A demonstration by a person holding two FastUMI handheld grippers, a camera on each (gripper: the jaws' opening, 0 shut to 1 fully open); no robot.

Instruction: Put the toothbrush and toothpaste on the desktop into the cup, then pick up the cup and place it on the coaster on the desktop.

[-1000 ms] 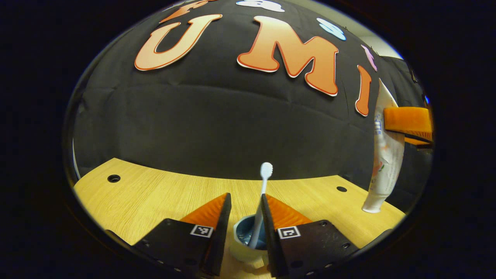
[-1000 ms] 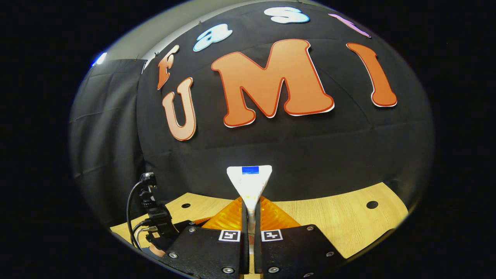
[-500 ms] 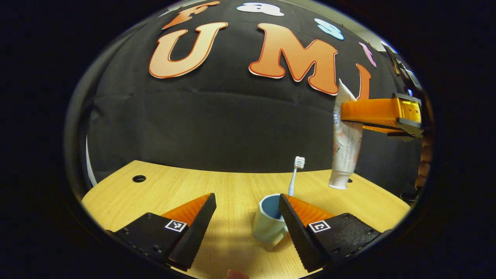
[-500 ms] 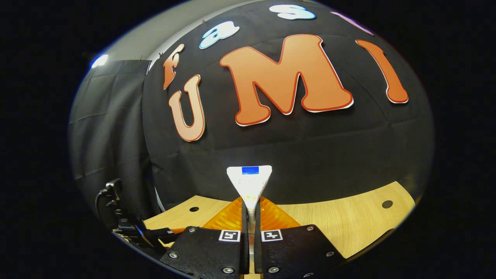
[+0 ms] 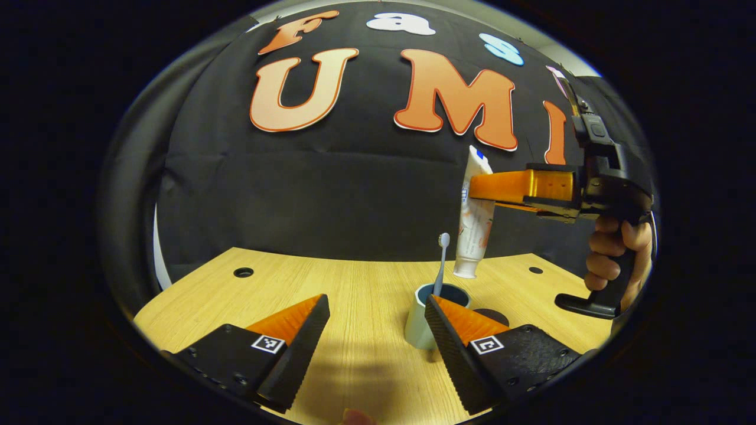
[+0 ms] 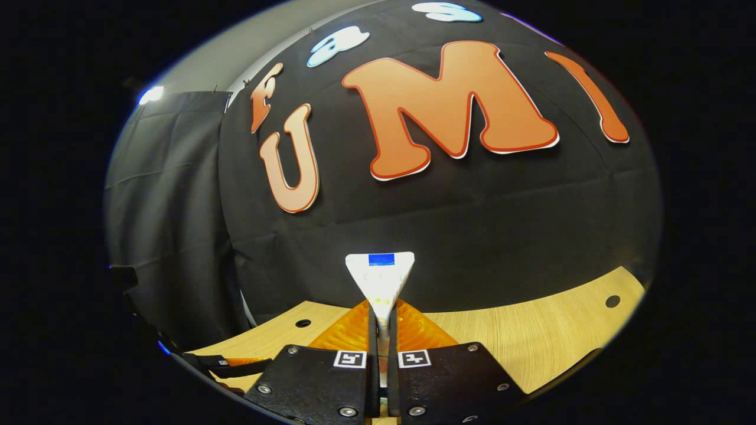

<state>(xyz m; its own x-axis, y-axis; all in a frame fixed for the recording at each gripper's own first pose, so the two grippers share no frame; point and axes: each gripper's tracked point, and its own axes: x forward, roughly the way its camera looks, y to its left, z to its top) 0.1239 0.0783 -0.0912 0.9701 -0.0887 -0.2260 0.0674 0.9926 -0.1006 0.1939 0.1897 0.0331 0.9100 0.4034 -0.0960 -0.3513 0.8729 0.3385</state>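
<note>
In the left gripper view a pale blue cup (image 5: pixel 420 323) stands on the wooden desktop (image 5: pixel 354 295) with a white toothbrush (image 5: pixel 440 262) upright in it. My left gripper (image 5: pixel 375 330) is open, back from the cup, its right finger in front of the cup's side. The right gripper (image 5: pixel 490 192) hangs above and just behind the cup, shut on a white toothpaste tube (image 5: pixel 474 230) that points cap-down. In the right gripper view my right gripper (image 6: pixel 382 330) is shut on the toothpaste tube's flat crimped end (image 6: pixel 381 277). A dark round coaster (image 5: pixel 493 316) peeks out right of the cup.
A hand (image 5: pixel 614 248) holds the right gripper's handle at the right. The desktop has small round holes (image 5: pixel 243 273) near its back corners. The left gripper's edge (image 6: pixel 236 366) shows at the lower left of the right gripper view.
My left gripper let go of the toothbrush, opened and drew back from the cup. The right gripper carried the toothpaste tube leftward to above the cup.
</note>
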